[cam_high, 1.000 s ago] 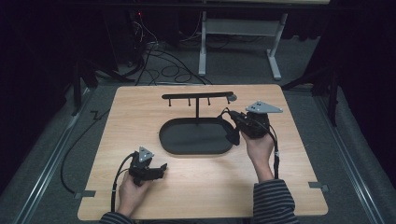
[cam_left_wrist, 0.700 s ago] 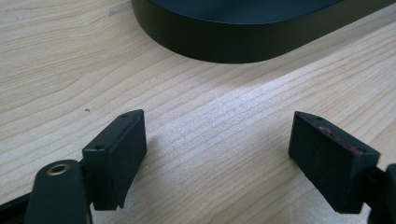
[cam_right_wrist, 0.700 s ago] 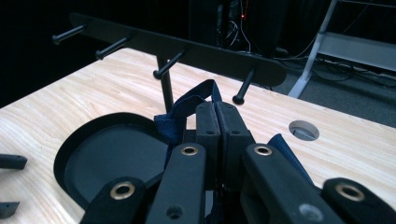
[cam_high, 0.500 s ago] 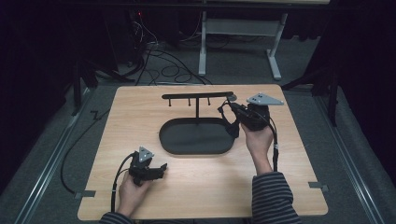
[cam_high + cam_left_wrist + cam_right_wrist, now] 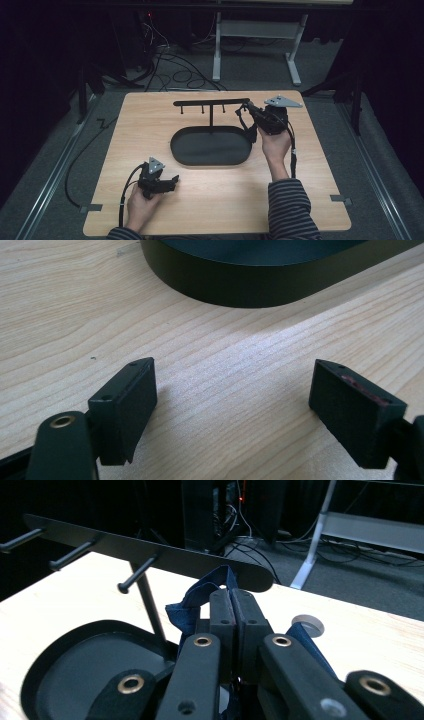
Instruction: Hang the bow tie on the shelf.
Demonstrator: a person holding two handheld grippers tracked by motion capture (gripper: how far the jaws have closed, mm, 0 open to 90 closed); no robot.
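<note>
the right gripper (image 5: 246, 116), held above the far right part of the light wooden surface (image 5: 210, 200), has its fingers (image 5: 220, 611) pressed together on a fold of a dark blue fabric strap (image 5: 192, 605), which loops up over the fingertips and hangs slack below them, clear of the surface. the pinched loop sits just in front of and slightly below the rounded right end of the flat black metal crossbar (image 5: 150, 550) of a small hanging rack, whose thin post (image 5: 211, 116) rises from the far edge of a black oval tray (image 5: 210, 146). three short black pegs (image 5: 137, 572) project from the bar toward the camera in the right gripper view; none carries anything. the left gripper (image 5: 170, 181) rests low on the near left of the surface, well apart from the rack, its fingers (image 5: 125, 410) spread wide with only bare wood between them and the tray wall ahead. judged from this arrangement, the step in hand is carrying the strap to the rack for hanging. the next move would call for raising the open part of the loop to peg height, aligning it with a peg tip, most plausibly the nearest one, sliding it on along the peg, and only then parting the fingers; the slack fabric may collapse the loop opening, so the approach should keep it spread.
</note>
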